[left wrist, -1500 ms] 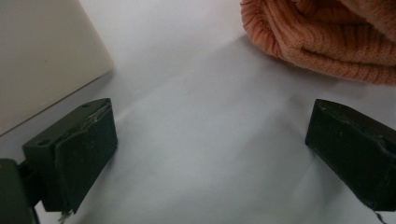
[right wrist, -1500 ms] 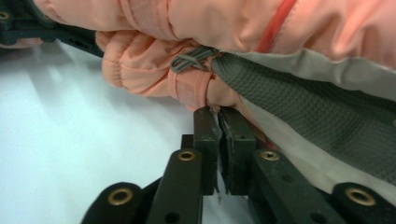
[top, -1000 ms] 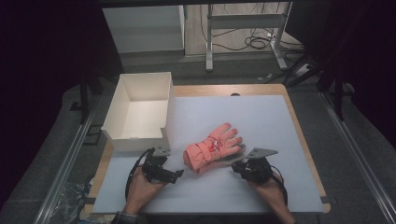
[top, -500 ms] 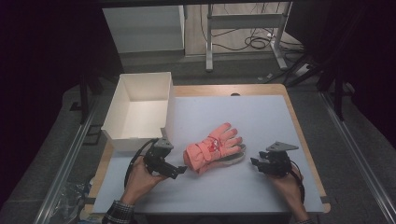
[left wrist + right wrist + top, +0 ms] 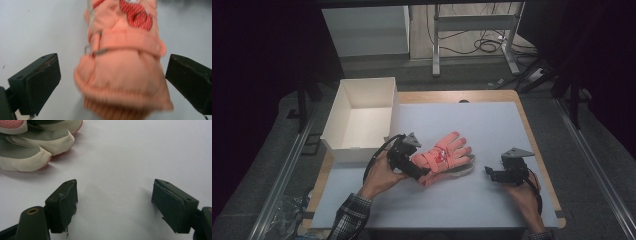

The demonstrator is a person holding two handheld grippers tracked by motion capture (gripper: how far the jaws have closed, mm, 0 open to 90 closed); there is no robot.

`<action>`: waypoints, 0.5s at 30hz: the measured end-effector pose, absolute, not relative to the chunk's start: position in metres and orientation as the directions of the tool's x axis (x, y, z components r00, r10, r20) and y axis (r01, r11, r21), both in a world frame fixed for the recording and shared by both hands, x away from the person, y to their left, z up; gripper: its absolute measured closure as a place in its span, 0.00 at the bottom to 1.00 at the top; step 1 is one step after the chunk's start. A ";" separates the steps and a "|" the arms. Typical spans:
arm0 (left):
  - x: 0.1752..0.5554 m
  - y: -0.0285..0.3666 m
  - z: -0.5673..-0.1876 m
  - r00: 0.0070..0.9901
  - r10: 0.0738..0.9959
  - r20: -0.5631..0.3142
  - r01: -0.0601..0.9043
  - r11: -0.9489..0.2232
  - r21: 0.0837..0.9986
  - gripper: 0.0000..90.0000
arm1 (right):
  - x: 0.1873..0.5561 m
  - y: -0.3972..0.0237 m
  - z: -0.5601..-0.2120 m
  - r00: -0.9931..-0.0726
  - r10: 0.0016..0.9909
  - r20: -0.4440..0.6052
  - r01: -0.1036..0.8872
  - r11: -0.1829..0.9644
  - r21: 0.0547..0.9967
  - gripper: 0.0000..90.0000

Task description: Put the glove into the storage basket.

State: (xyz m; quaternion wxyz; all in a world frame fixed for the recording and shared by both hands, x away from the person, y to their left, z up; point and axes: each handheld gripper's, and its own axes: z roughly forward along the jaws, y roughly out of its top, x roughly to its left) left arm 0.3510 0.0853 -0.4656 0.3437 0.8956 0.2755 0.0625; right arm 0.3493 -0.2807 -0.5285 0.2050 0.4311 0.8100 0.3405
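at glove point(image 5: 443, 157) cuff, left hand-held gripper point(image 5: 419, 170) risen (jaws spread, untouching).

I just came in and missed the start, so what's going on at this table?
A person is working on a pair of orange gloves lying stacked on the white table, with a two-jaw tool in each hand. The left tool sits at the cuff end, jaws open on either side of the cuff without pressing it. The right tool is off to the side near the fingertips; its jaws have just been opening, with nothing between them. An open white box stands beside the gloves.

One glove point(image 5: 443, 157), one box point(image 5: 362, 120).
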 end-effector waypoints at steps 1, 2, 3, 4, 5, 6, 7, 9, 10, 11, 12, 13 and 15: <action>0.354 0.081 -0.465 0.848 0.526 -0.068 0.439 -0.625 0.646 0.00 | 0.350 -0.281 -0.529 -0.546 0.837 -0.034 0.559 0.394 0.729 0.23; 0.355 0.077 -0.465 0.852 0.519 -0.065 0.433 -0.631 0.643 0.00 | 0.350 -0.281 -0.529 -0.547 0.837 -0.038 0.558 0.398 0.728 0.23; 0.357 0.072 -0.465 0.857 0.512 -0.061 0.427 -0.639 0.639 0.00 | 0.350 -0.281 -0.529 -0.549 0.835 -0.041 0.557 0.402 0.726 0.22; 0.360 0.067 -0.466 0.862 0.503 -0.058 0.420 -0.648 0.635 0.00 | 0.350 -0.280 -0.529 -0.550 0.834 -0.045 0.555 0.405 0.726 0.22; 0.361 0.063 -0.467 0.870 0.489 -0.057 0.411 -0.657 0.632 0.00 | 0.350 -0.280 -0.529 -0.550 0.834 -0.047 0.553 0.406 0.727 0.22; 0.363 0.058 -0.468 0.875 0.482 -0.047 0.402 -0.667 0.627 0.00 | 0.349 -0.280 -0.529 -0.550 0.834 -0.044 0.555 0.404 0.727 0.22; 0.363 0.058 -0.468 0.875 0.482 -0.047 0.402 -0.667 0.627 0.00 | 0.349 -0.280 -0.529 -0.550 0.834 -0.044 0.555 0.404 0.727 0.22; 0.366 0.046 -0.475 0.883 0.468 -0.029 0.390 -0.698 0.601 0.00 | 0.349 -0.280 -0.530 -0.549 0.834 -0.044 0.555 0.403 0.728 0.22; 0.368 0.043 -0.478 0.885 0.465 -0.028 0.390 -0.707 0.590 0.00 | 0.349 -0.280 -0.530 -0.549 0.835 -0.044 0.555 0.403 0.728 0.22; 0.368 0.043 -0.478 0.885 0.465 -0.028 0.390 -0.707 0.590 0.00 | 0.349 -0.280 -0.530 -0.549 0.835 -0.044 0.555 0.403 0.728 0.22; 0.370 0.037 -0.485 0.889 0.457 -0.024 0.390 -0.729 0.562 0.00 | 0.349 -0.280 -0.530 -0.549 0.835 -0.042 0.555 0.402 0.728 0.22; 0.370 0.033 -0.490 0.891 0.454 -0.018 0.390 -0.744 0.543 0.00 | 0.349 -0.280 -0.530 -0.549 0.835 -0.043 0.554 0.402 0.729 0.22; 0.372 0.029 -0.496 0.897 0.441 -0.006 0.380 -0.766 0.518 0.00 | 0.349 -0.280 -0.530 -0.549 0.835 -0.043 0.554 0.402 0.729 0.22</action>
